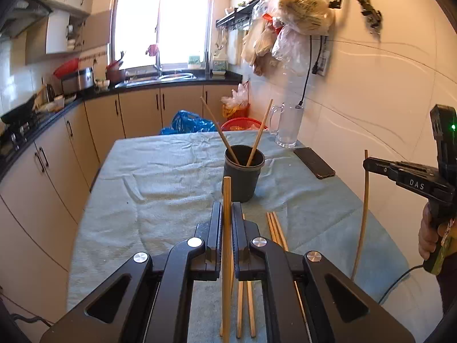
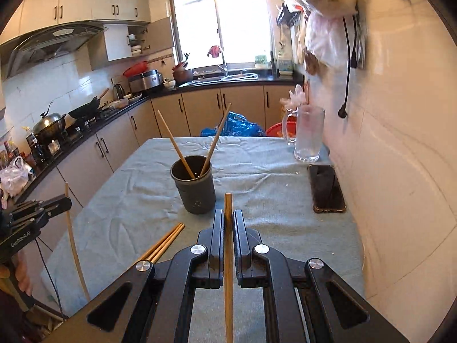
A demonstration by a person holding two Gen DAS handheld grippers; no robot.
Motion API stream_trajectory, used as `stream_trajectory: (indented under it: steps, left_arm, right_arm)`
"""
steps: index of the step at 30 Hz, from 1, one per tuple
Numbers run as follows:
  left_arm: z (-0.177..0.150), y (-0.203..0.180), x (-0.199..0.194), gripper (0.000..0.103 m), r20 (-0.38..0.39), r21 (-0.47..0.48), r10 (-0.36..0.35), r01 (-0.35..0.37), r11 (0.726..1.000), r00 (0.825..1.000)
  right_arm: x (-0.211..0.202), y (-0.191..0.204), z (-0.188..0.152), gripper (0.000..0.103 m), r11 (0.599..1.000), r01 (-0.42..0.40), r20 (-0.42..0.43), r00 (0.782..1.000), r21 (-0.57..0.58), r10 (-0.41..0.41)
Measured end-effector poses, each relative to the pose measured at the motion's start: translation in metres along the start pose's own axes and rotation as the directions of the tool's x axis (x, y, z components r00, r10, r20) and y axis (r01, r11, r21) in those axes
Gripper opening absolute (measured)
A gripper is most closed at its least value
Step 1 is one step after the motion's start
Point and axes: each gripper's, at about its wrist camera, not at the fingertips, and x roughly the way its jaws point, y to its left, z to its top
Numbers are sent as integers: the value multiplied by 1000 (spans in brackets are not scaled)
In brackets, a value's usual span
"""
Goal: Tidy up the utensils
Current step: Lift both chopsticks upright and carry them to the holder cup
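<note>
A dark grey utensil cup (image 1: 242, 177) (image 2: 195, 188) stands mid-table with two wooden chopsticks (image 1: 217, 131) (image 2: 177, 148) leaning in it. My left gripper (image 1: 227, 208) is shut on an upright chopstick (image 1: 226, 243), just in front of the cup. My right gripper (image 2: 228, 214) is shut on another upright chopstick (image 2: 228, 257), to the right of and nearer than the cup. Each gripper shows in the other's view, the right one (image 1: 368, 165) and the left one (image 2: 67, 201). Several loose chopsticks (image 1: 275, 228) (image 2: 165, 241) lie on the cloth between the grippers.
The table (image 1: 160, 171) (image 2: 271, 177) is covered with a pale green cloth. A glass mug (image 1: 288, 125) (image 2: 308, 134) and a black phone (image 1: 314, 163) (image 2: 327, 188) lie by the tiled wall on the right. Kitchen counters run along the left and back.
</note>
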Motion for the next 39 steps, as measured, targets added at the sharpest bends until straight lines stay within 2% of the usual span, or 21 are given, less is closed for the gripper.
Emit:
stream_trajectory:
  steps: [10,21,31,39]
  left_arm:
    - [-9,-10,-42,5,60,50,-13,11,999,998]
    - [10,-5,-54,5,79,14,-44,43,999,996]
    - [46,4,-28,5,72,-18,-58,59,998,996]
    - [105,3,-5,5,92,-20,-68,70,997,993]
  right_arm:
    - [-28,11,-9,6,1000,-6,38,999,-27,7]
    - [-39,12,2,6,999,-13,63,998,-30,15]
    - [-26,11,25,6,1000,-20,63,998,-20,21]
    - [-15,16,68,6,999,-38,97,995,-19,40]
